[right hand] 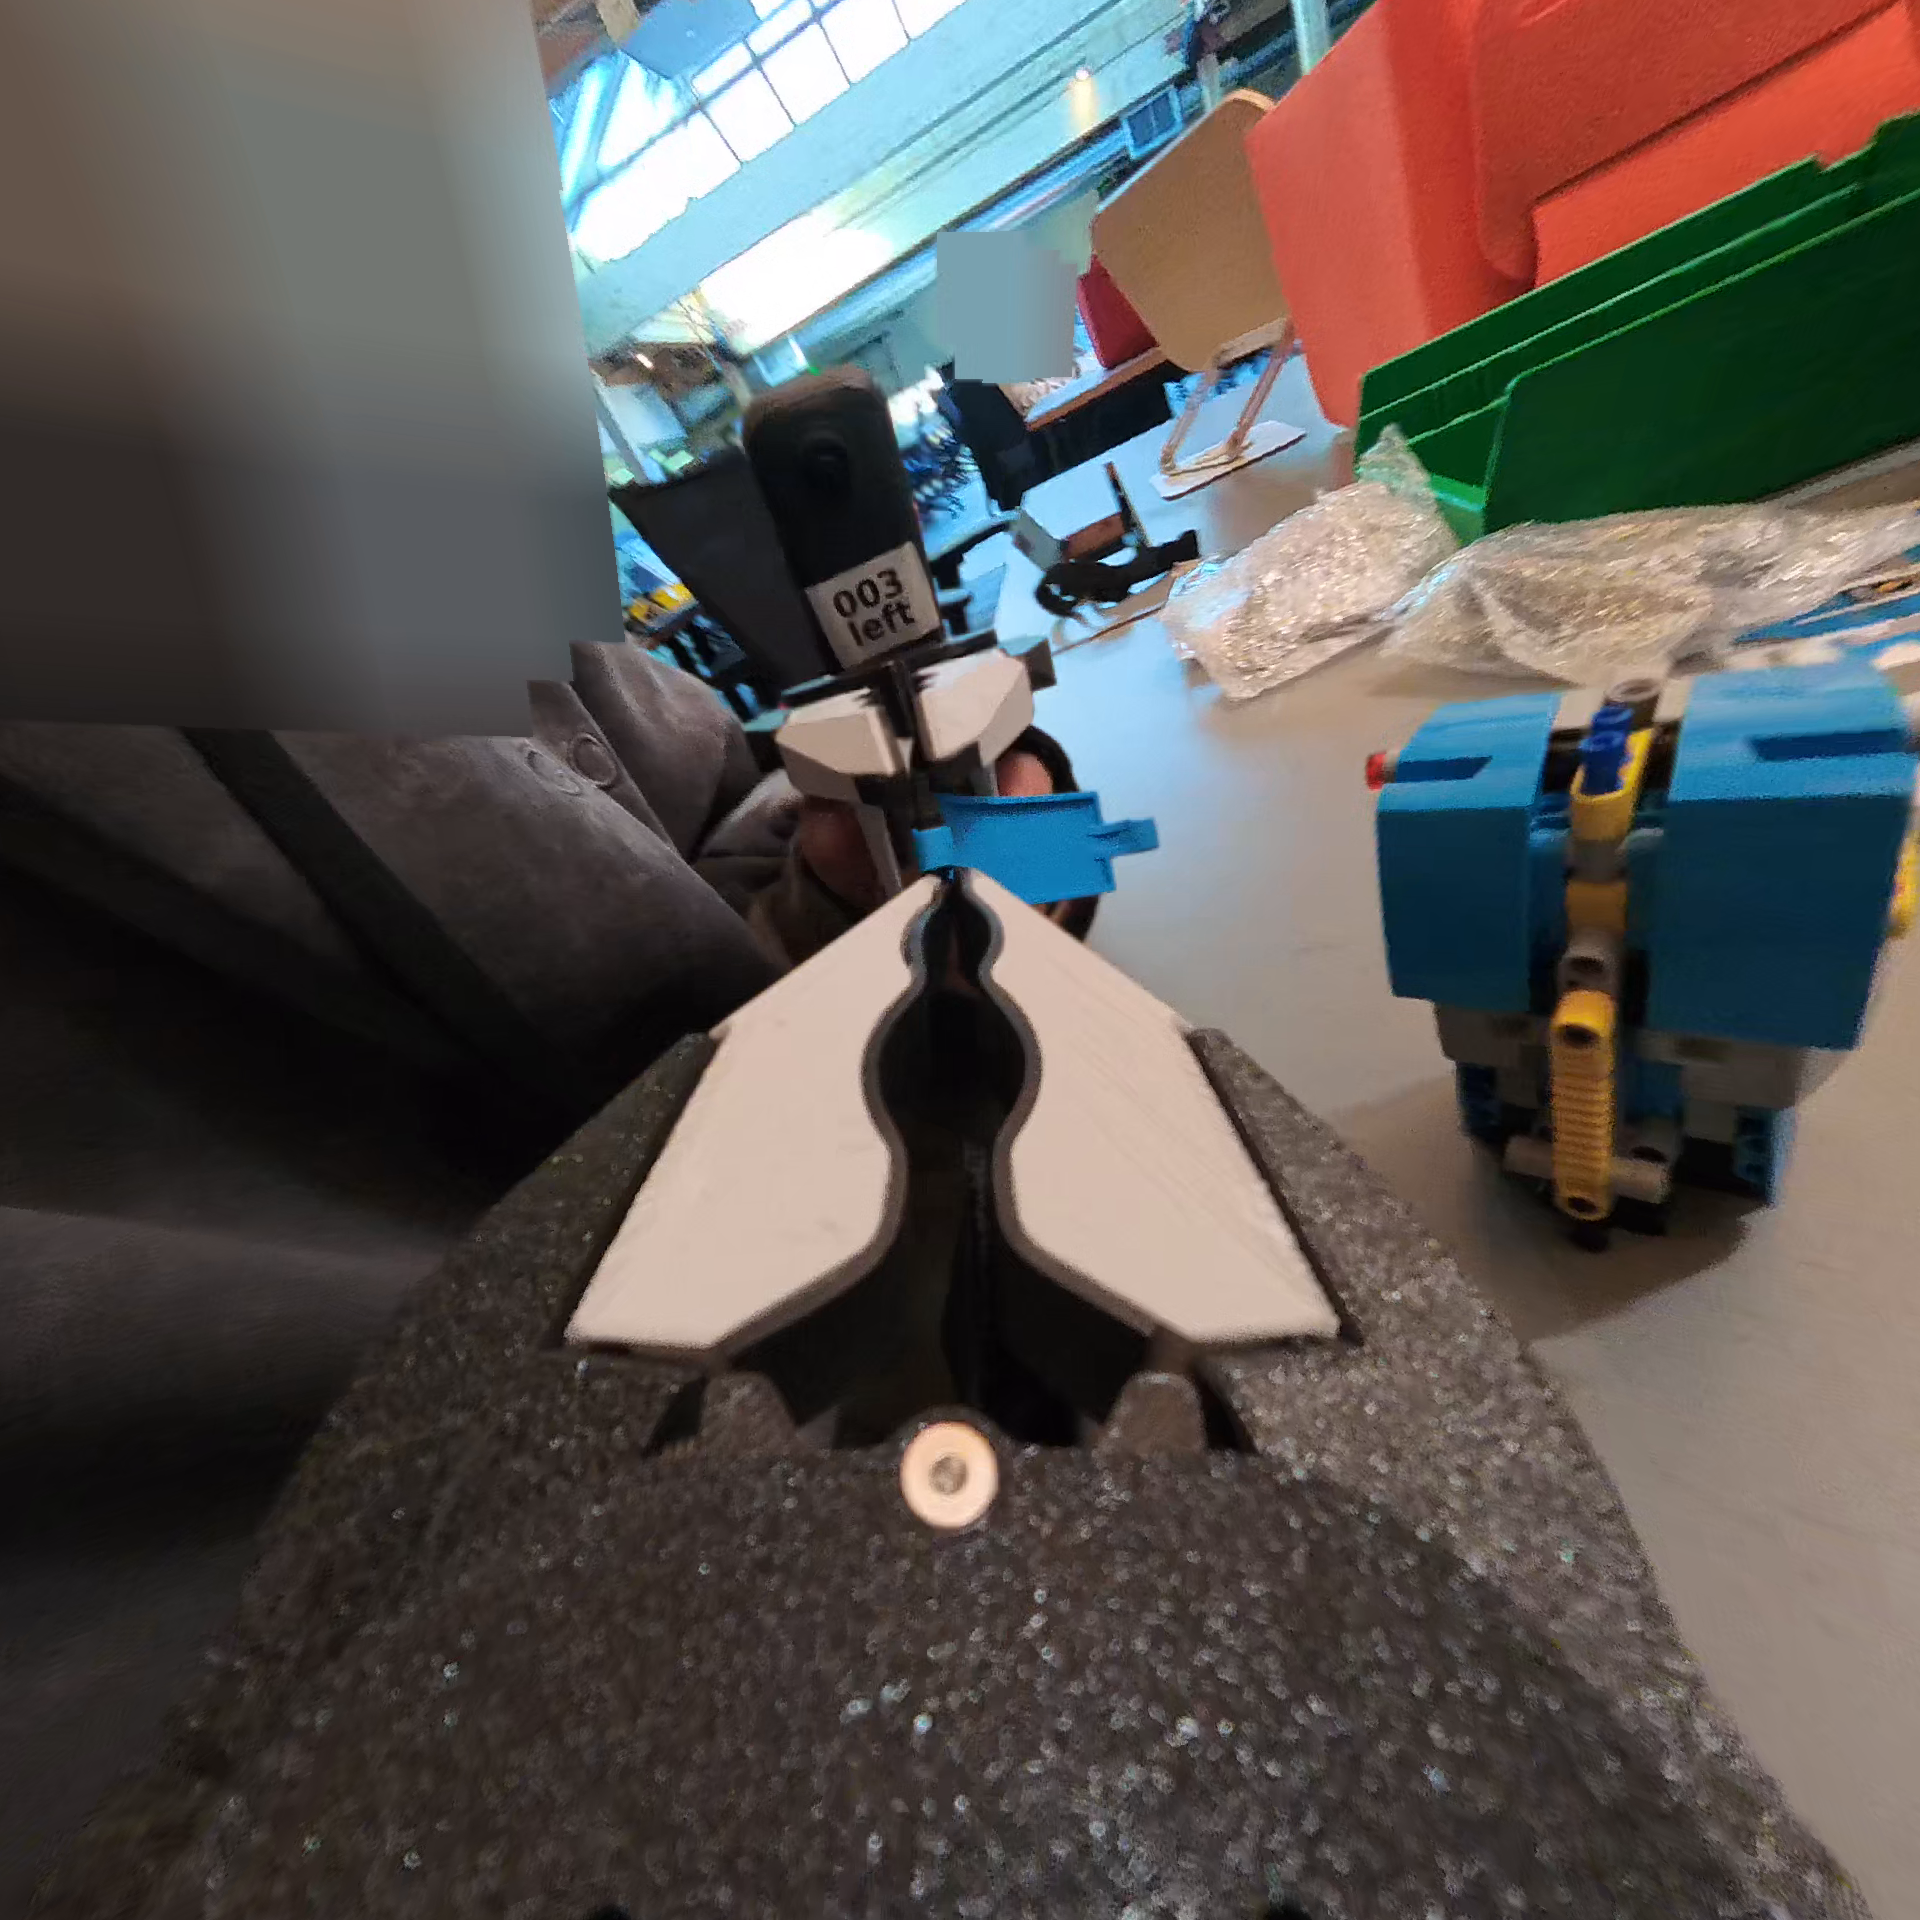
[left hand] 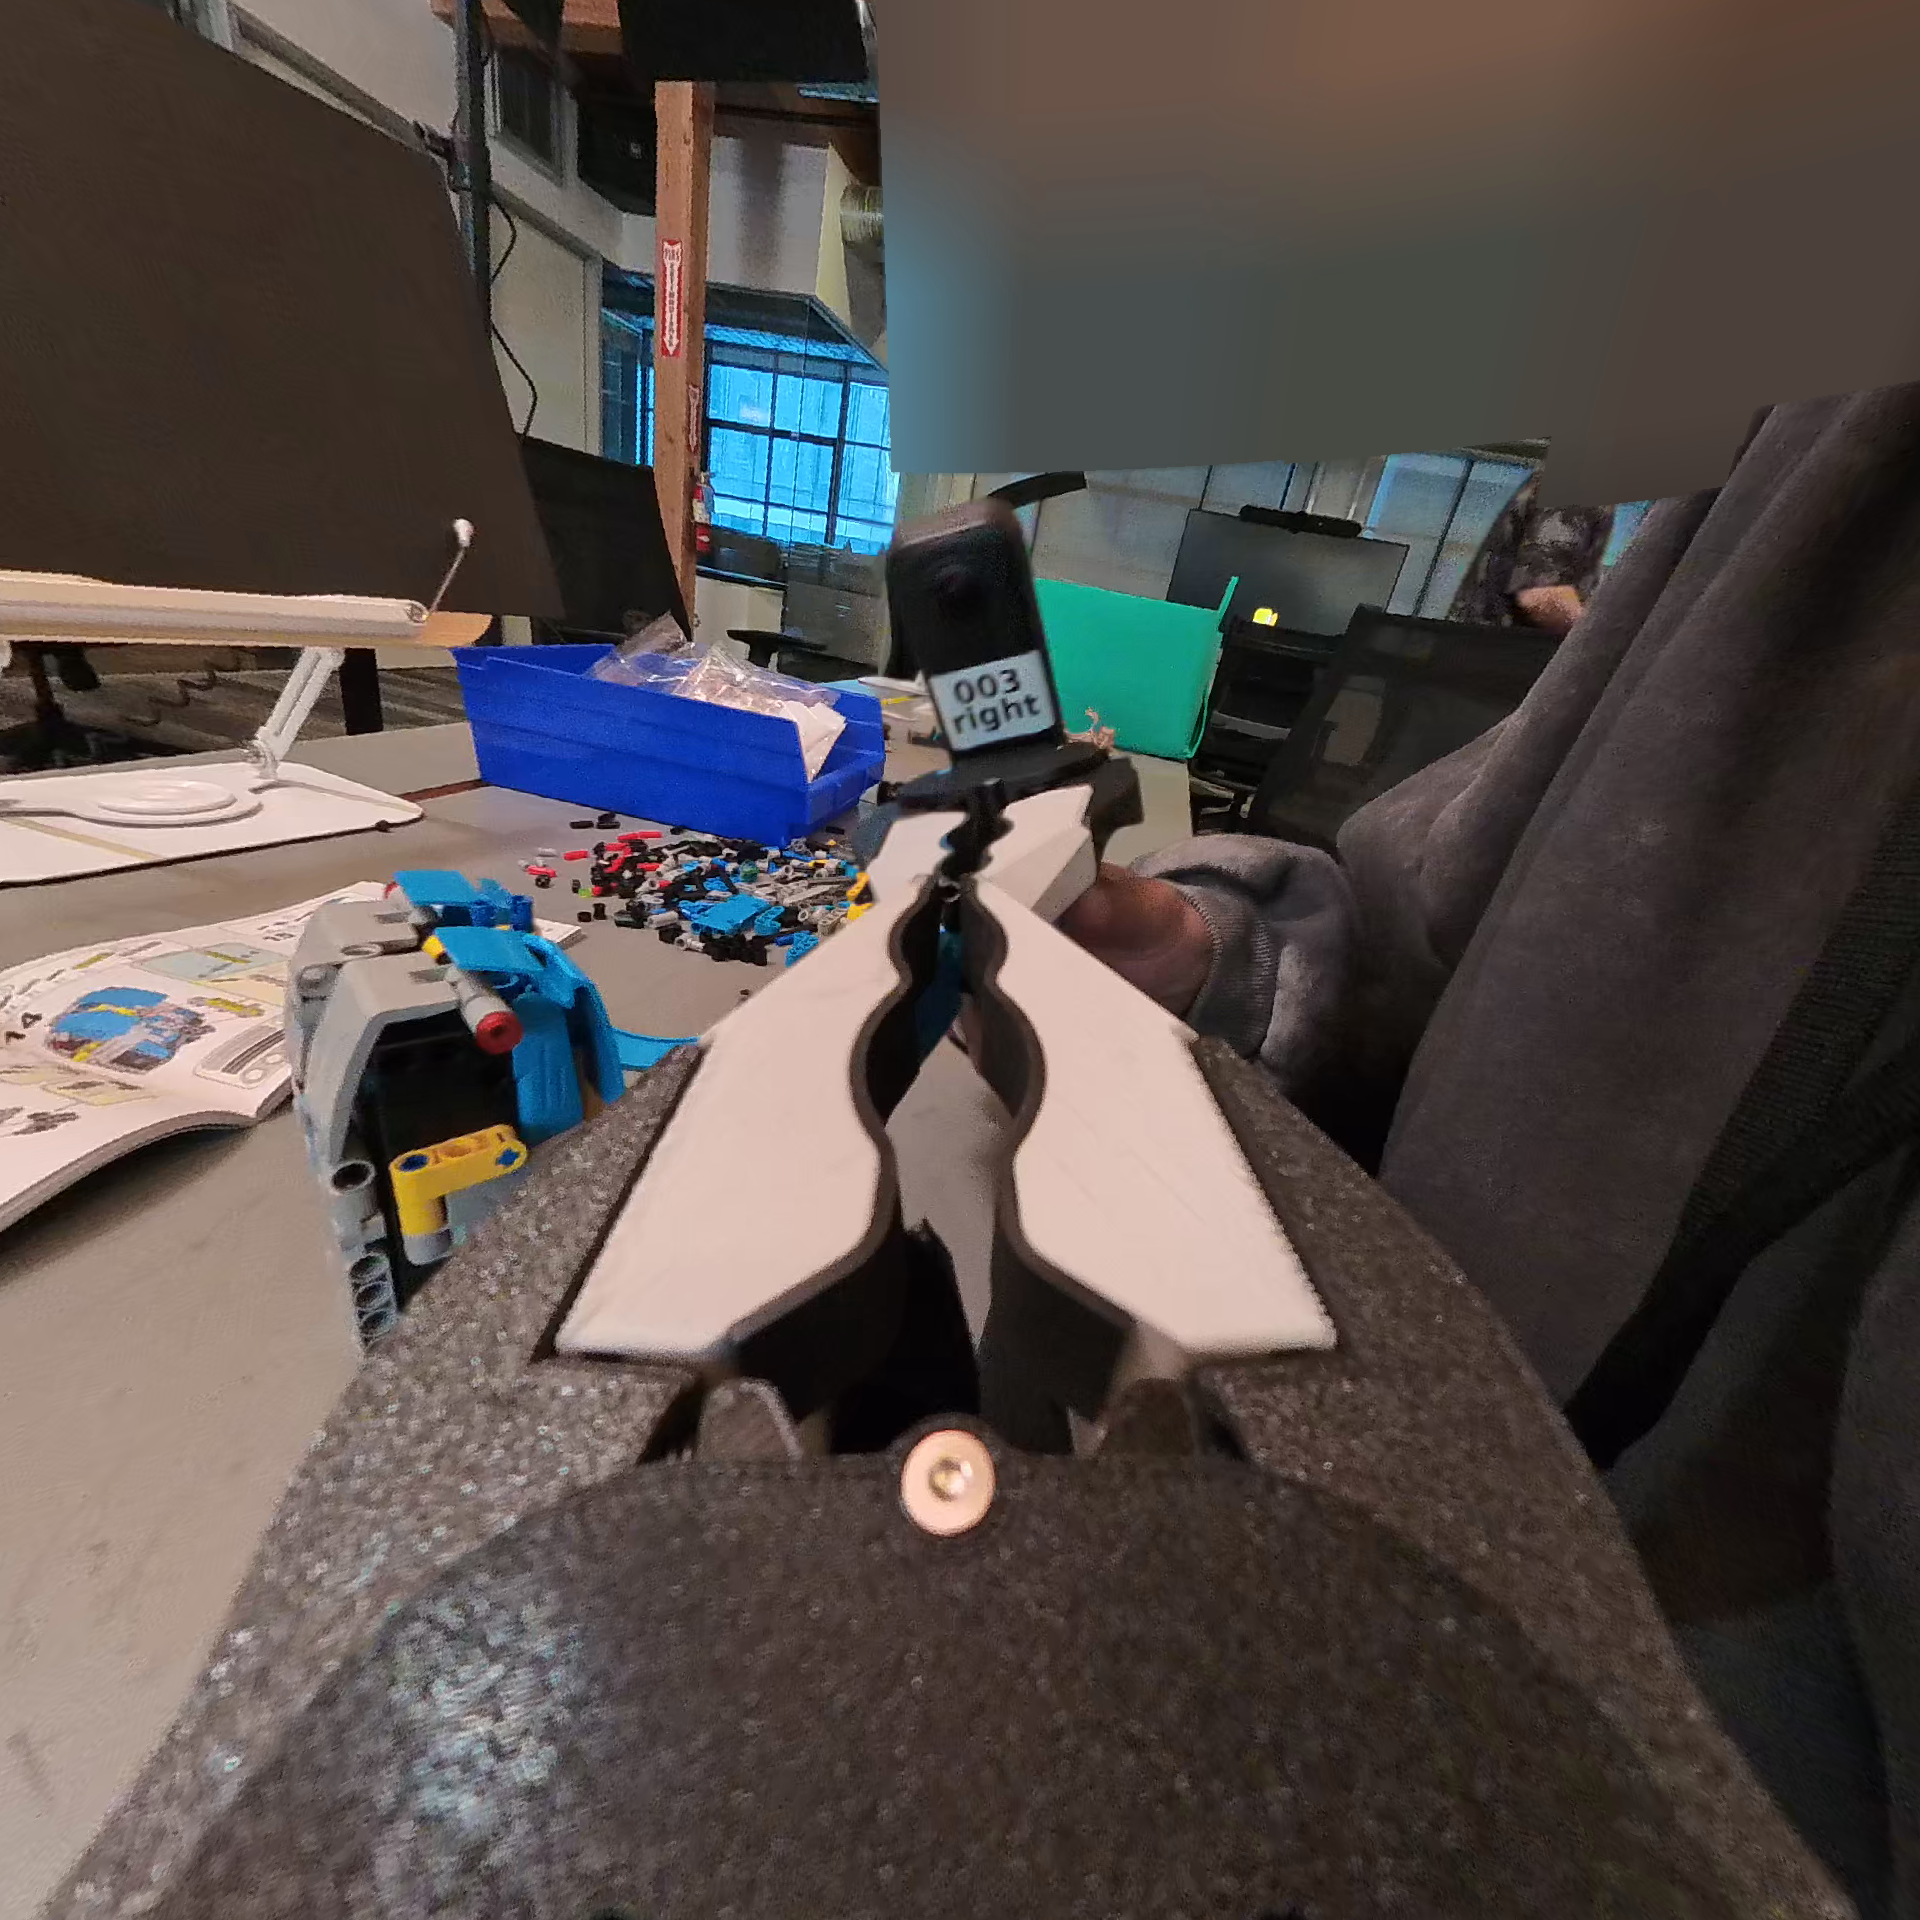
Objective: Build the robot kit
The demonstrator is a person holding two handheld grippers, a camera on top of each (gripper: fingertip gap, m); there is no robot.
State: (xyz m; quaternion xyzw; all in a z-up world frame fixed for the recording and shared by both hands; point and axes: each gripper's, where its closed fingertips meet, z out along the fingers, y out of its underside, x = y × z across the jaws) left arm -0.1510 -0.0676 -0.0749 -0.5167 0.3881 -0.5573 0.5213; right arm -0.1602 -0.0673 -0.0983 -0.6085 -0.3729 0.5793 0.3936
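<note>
My left gripper (left hand: 938,885) is shut on a flat blue panel piece (right hand: 1029,847). The piece sticks out sideways from its tips, held above the table in front of a person's grey sweatshirt (left hand: 1621,935). In the left wrist view only a sliver of blue (left hand: 932,997) shows through the finger gap. My right gripper (right hand: 945,883) is shut, tip to tip with the left one and touching the piece's lower edge. Whether anything small sits between its tips is hidden. A half-built blue, grey and yellow brick model (left hand: 436,1070) (right hand: 1642,935) stands on the grey table (left hand: 156,1403) beside them.
A pile of small loose parts (left hand: 707,883), a blue bin with plastic bags (left hand: 644,748), an open instruction booklet (left hand: 135,1039) and a white stand (left hand: 177,800) lie beyond the model. Crumpled clear bags (right hand: 1455,582), green bins (right hand: 1662,395) and an orange sofa (right hand: 1507,156) are at the far side. My left and right fingertips are right by each other.
</note>
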